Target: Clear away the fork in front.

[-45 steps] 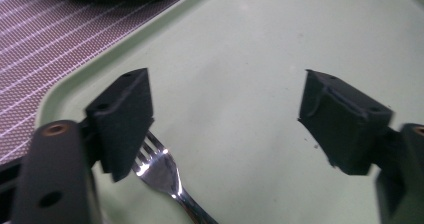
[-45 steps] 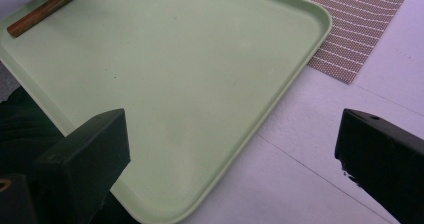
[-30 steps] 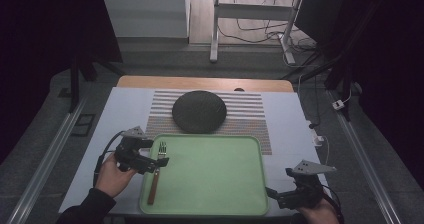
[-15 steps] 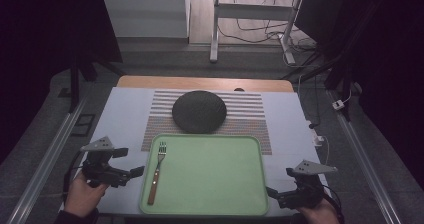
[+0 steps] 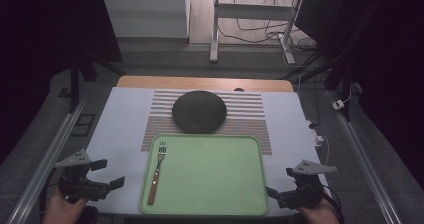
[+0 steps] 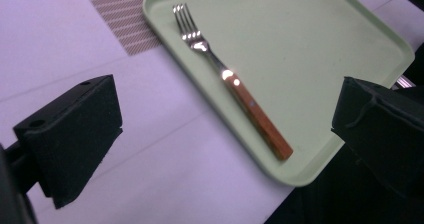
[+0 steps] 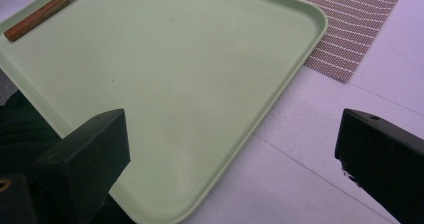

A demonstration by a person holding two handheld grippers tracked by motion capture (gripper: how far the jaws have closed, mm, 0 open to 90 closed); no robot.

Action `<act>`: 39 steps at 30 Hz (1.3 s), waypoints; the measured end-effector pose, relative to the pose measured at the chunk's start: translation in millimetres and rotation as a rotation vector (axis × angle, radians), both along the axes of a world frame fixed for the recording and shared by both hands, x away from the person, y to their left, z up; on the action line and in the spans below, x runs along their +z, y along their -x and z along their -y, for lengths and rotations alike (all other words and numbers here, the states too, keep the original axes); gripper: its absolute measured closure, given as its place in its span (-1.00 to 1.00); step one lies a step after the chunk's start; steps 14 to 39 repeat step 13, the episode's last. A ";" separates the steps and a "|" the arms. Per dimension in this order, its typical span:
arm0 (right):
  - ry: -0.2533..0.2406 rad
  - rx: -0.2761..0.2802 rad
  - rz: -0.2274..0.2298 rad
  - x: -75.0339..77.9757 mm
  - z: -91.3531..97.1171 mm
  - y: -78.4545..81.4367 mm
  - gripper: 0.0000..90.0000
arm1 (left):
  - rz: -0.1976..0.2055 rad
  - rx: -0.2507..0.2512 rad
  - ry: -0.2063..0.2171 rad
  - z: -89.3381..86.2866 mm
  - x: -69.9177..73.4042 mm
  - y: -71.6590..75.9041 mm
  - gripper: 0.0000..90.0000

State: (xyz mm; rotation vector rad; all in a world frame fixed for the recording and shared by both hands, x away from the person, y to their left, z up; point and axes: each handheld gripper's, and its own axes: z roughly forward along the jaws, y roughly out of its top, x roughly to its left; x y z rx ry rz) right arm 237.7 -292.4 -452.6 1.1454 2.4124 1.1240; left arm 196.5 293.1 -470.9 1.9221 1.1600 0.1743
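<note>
Wooden-handled fork [image 7: 37,15] seems cut off beyond its neck.

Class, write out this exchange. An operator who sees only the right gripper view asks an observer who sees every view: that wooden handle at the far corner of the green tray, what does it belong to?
Observer: A fork. The left gripper view shows its metal tines, pointing toward the striped mat.
Operator: Is anything else near the tray?
Observer: Yes. In the high view, a dark round plate sits on the striped mat just beyond the tray.
Operator: Where is the left tool?
Observer: The left tool is over the table to the left of the tray, with its jaws open and holding nothing.
</note>
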 end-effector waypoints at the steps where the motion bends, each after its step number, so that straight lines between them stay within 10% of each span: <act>1: 0.000 0.000 -0.001 -0.1 0.1 -0.2 -0.98 | -0.002 0.003 -0.009 -0.9 -0.4 1.8 -1.00; 13: 0.005 0.001 -0.004 -0.4 -0.2 -0.6 -0.98 | -0.069 0.019 -0.049 -2.4 -5.7 5.5 -1.00; 39: 0.005 0.001 -0.004 -0.4 -0.2 -0.6 -0.98 | -0.069 0.019 -0.049 -2.4 -5.7 5.5 -1.00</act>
